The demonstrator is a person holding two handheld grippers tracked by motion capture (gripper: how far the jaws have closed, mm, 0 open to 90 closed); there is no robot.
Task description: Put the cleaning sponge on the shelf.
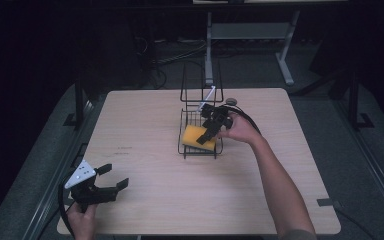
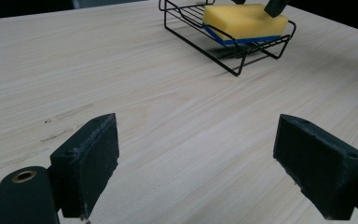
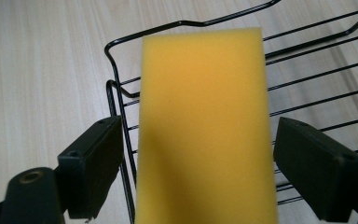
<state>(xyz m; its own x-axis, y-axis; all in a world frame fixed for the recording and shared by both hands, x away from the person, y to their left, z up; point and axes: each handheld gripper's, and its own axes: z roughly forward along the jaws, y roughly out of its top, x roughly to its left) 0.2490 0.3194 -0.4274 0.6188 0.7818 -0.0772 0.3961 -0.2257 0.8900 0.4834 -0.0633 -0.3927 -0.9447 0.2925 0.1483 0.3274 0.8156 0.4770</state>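
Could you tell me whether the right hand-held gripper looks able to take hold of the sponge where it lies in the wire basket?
Probably yes. The right hand-held gripper hangs open right over the sponge, a jaw on each side. The basket is open-topped, and nothing lies between the jaws and the sponge.

No text, label, brand, number or sign can be read in any of the views. The dark marks on the bench (image 1: 124,148) are too small and blurred to make out as letters, and the white dots on the grey plate (image 1: 81,173) of the left gripper (image 1: 111,176) form no readable character.
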